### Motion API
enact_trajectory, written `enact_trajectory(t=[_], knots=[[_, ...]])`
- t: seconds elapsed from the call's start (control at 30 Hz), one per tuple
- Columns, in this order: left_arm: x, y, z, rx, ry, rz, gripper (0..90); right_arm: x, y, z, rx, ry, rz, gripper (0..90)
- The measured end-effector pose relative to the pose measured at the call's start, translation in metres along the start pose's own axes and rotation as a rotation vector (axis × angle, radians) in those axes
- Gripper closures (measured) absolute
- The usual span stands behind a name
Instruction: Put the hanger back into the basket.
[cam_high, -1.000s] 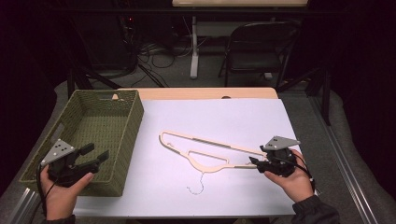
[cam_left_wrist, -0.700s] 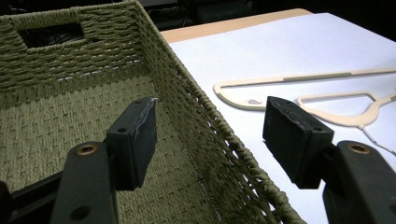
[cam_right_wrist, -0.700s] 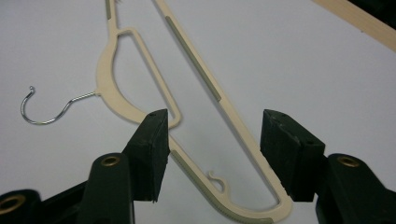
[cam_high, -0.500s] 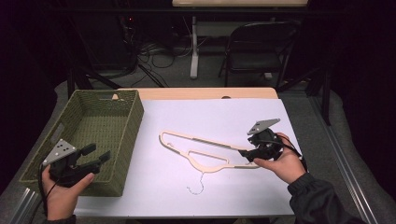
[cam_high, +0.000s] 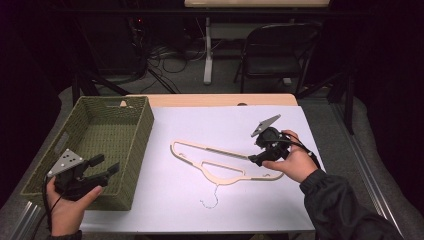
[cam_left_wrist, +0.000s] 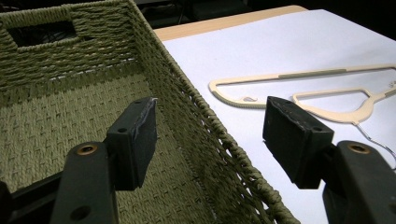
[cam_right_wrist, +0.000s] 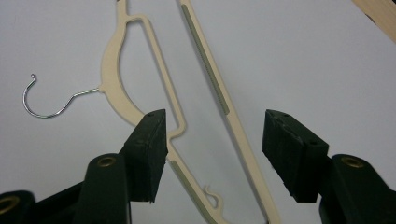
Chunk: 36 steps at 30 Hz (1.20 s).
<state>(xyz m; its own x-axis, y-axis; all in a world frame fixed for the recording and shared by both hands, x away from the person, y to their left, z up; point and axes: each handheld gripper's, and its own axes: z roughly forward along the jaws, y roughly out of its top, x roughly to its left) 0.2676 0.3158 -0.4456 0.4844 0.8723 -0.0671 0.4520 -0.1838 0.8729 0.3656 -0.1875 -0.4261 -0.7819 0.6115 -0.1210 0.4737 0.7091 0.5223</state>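
Since one second ago: right claw (cam_high: 256, 159) moved from the near right end of the hanger (cam_high: 216, 161), up and inward, tilted nose-down over the hanger's right arm. Left claw (cam_high: 102, 167) unchanged, over the near wall of the basket (cam_high: 131, 150). Hanger in the same place on the table (cam_high: 175, 200).

Hanger: flat on the white sheet, directly below and ahead of the right claw, well apart from the left claw. In the right gripper view, lower bar (cam_right_wrist: 219, 107) and the shoulder rail both between the jaws, wire hook (cam_right_wrist: 51, 105) off to the left of the left jaw. No contact visible yet.

Handling, as a judgement:
- Light, thin, probably plastic; stiff enough to lift from one point, though likely to sag or swing at the far end.
- Smooth surface, prone to slipping in the pads; ribbed grey strip on the bar probably the better-gripping zone.
- Low profile on the table: jaws must reach right down to the sheet to get around a rail.
- Best hold: one rail alone, near the junction of shoulder and bar, not both rails at once.
- Wire hook: thin, poor grasp point.

Claw state: right jaws wide apart, empty. Left jaws wide apart, empty, straddling the basket rim (cam_left_wrist: 219, 135).
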Motion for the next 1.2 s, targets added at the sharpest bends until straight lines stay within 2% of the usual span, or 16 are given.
enact_trajectory(t=[0.1,0.13,0.17,0.23,0.33,0.37,0.4,0.47,0.73,0.77,0.8,1.03,1.07,1.1,1.13,1.2], knots=[[0.001,0.0,0.0,0.002,-0.001,0.0,35.1,0.0,0.005,0.005,0.004,0.005,-0.011,40.0],[0.001,0.0,0.0,0.001,0.0,-0.001,35.1,0.0,0.008,0.005,0.027,0.01,-0.014,39.7],[0.001,0.0,0.0,0.004,-0.001,0.0,35.0,0.0,0.009,0.008,0.006,0.007,-0.008,37.7],[0.001,0.0,0.0,0.005,-0.001,-0.002,35.1,0.0,0.014,0.008,0.071,0.02,-0.001,36.7],[0.0,0.0,0.001,0.003,-0.002,-0.001,35.1,0.001,0.017,0.014,0.053,0.016,0.019,36.5],[0.0,0.0,0.001,0.003,-0.002,0.0,35.1,0.001,0.019,0.015,0.089,0.023,0.019,36.7],[0.0,0.0,0.001,0.004,-0.003,0.0,35.1,0.002,0.02,0.018,0.073,0.024,0.02,37.7],[0.0,-0.001,0.001,0.005,-0.003,0.0,35.1,0.002,0.024,0.019,0.097,0.039,0.009,41.5],[-0.001,0.0,0.002,0.011,-0.006,0.008,35.1,0.01,0.039,0.032,0.114,0.054,-0.021,42.2],[-0.001,0.0,0.002,0.011,-0.007,0.009,35.1,0.011,0.039,0.037,0.076,0.069,-0.017,42.5],[-0.001,0.0,0.002,0.011,-0.008,0.008,35.1,0.012,0.042,0.037,0.126,0.061,-0.029,42.5],[-0.001,0.0,0.003,0.015,-0.014,0.006,35.1,0.017,0.045,0.057,0.14,0.073,-0.062,46.5],[-0.001,-0.001,0.004,0.013,-0.012,0.005,35.1,0.015,0.048,0.056,0.197,0.073,-0.077,47.0],[-0.001,-0.001,0.004,0.015,-0.013,0.007,35.1,0.016,0.046,0.063,0.134,0.078,-0.06,47.7],[-0.001,-0.001,0.004,0.014,-0.012,0.007,35.1,0.015,0.048,0.063,0.18,0.084,-0.06,48.3],[-0.001,-0.001,0.005,0.015,-0.014,0.009,35.1,0.014,0.049,0.069,0.195,0.096,-0.054,49.7]])
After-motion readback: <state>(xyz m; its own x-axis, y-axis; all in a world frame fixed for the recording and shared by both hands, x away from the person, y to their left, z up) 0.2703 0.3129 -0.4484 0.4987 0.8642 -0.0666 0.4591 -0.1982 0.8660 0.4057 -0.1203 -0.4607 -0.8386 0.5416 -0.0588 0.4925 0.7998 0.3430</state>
